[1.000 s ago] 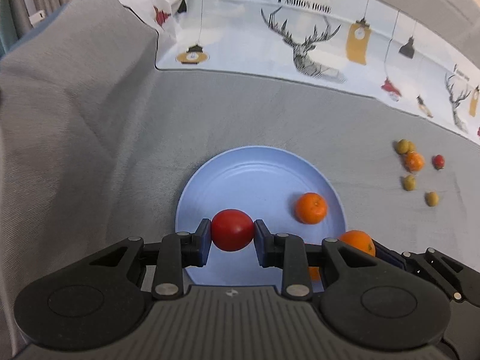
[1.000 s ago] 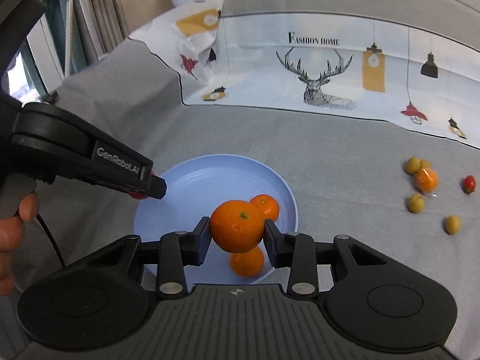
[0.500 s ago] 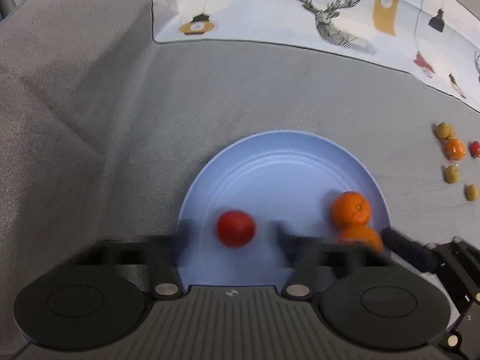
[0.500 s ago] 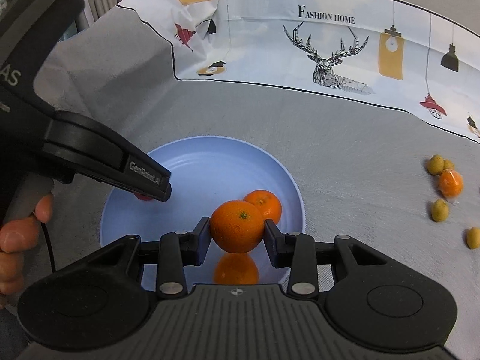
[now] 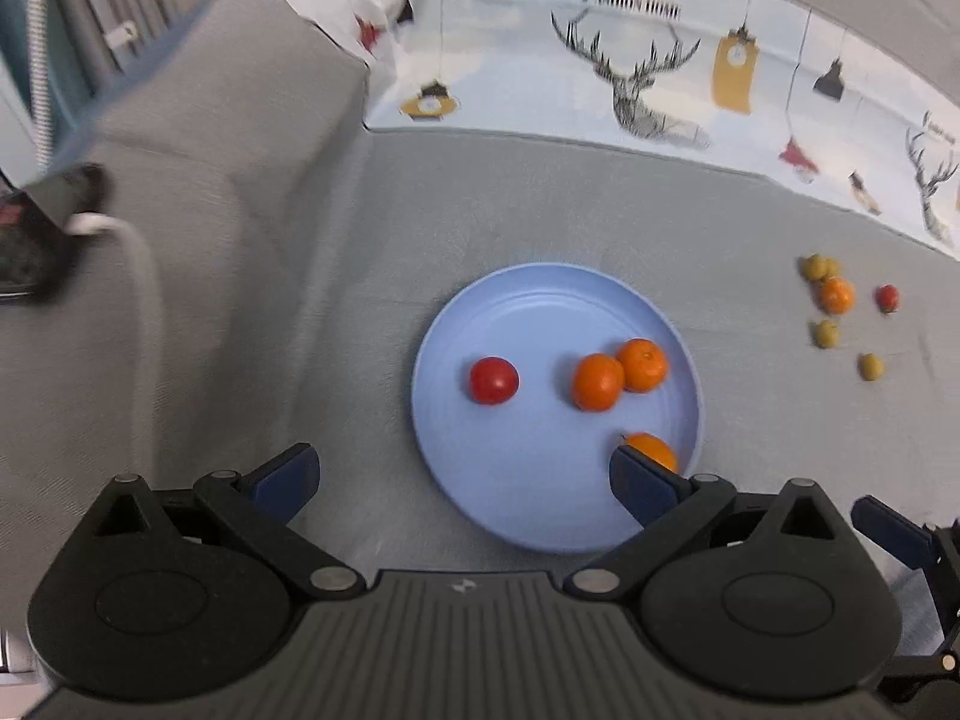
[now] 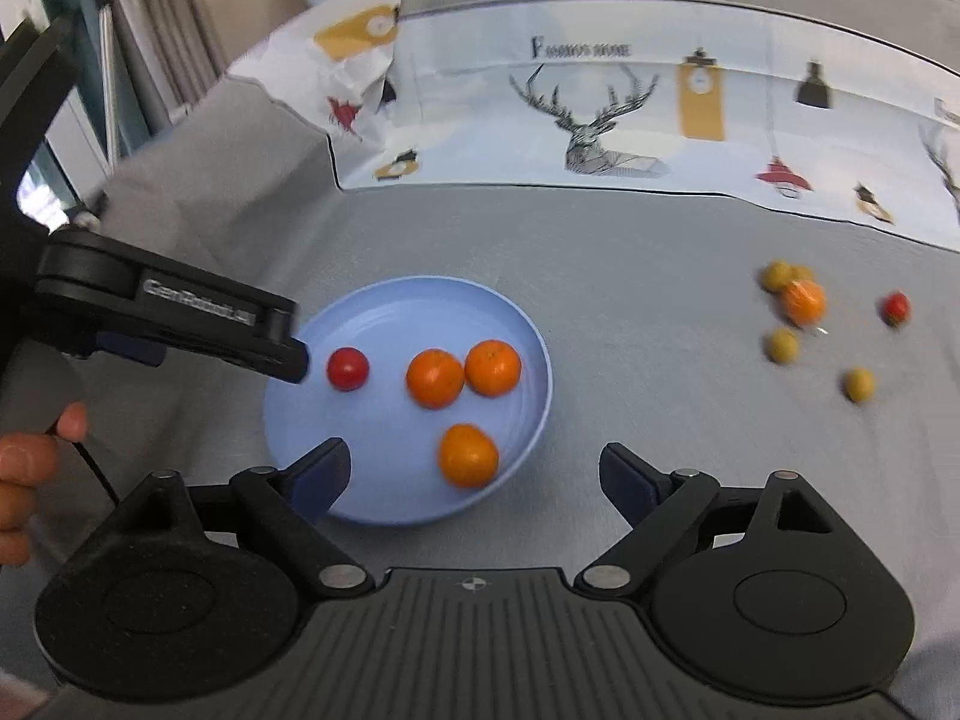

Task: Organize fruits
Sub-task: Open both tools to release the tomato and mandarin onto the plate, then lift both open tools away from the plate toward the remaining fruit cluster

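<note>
A light blue plate (image 5: 528,492) (image 6: 396,312) lies on the grey cloth. It holds a red tomato (image 5: 492,380) (image 6: 347,368) and three oranges: two touching (image 5: 597,381) (image 6: 434,378) and one nearer the front rim (image 5: 651,450) (image 6: 468,456). My left gripper (image 5: 462,483) is open and empty, pulled back above the plate's near left edge. My right gripper (image 6: 474,477) is open and empty, above the plate's near right edge. The left gripper's finger also shows in the right wrist view (image 6: 180,318).
Loose fruit lies to the right on the cloth: an orange (image 5: 836,295) (image 6: 803,302), a small red tomato (image 5: 887,298) (image 6: 895,307) and several yellow-green olives (image 5: 827,333) (image 6: 782,346). A deer-print cloth (image 5: 660,78) lies at the back. A cable (image 5: 144,276) hangs at far left.
Both grippers opened and drew back and up. The left let go of the tomato and the right let go of its orange; both now rest on the plate.
</note>
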